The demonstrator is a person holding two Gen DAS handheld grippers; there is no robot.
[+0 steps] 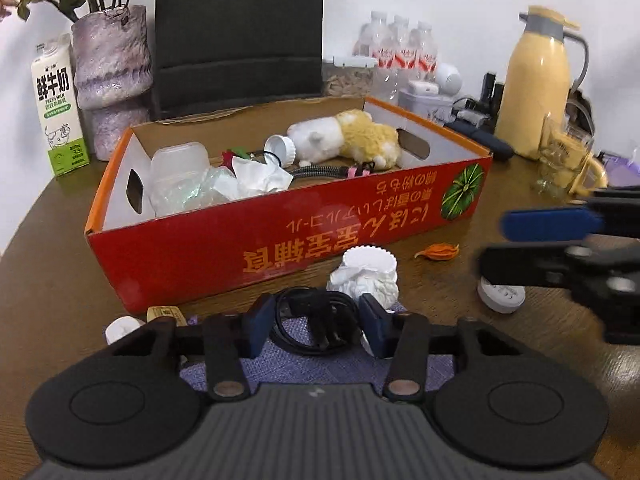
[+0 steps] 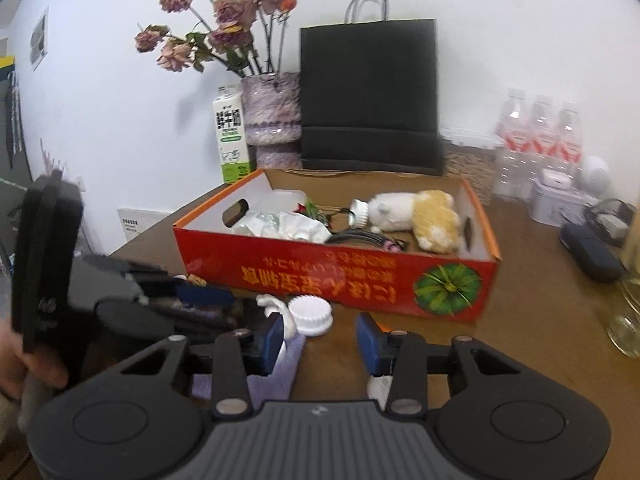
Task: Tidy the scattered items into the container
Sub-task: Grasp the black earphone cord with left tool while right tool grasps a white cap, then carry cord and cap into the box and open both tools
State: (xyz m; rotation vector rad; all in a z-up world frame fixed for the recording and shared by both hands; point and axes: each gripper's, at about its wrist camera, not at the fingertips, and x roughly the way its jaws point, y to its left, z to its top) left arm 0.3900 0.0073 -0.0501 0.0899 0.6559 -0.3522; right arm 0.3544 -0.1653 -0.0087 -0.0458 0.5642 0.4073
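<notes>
Coiled black cable is bracketed by the open left gripper; squeezed mid-coil works best. Right gripper is open, empty.

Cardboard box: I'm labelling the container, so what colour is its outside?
Red box with orange lettering, clearest in the left wrist view.

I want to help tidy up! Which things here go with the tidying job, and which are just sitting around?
For the job:
- red cardboard box, the container
- coiled black cable, between the left hand-held gripper fingers
- white ridged plastic jar
- small orange dried pod
- round white disc

Just sitting around:
- green-and-white milk carton
- yellow thermos jug
- black paper bag
- purple flower vase
</notes>
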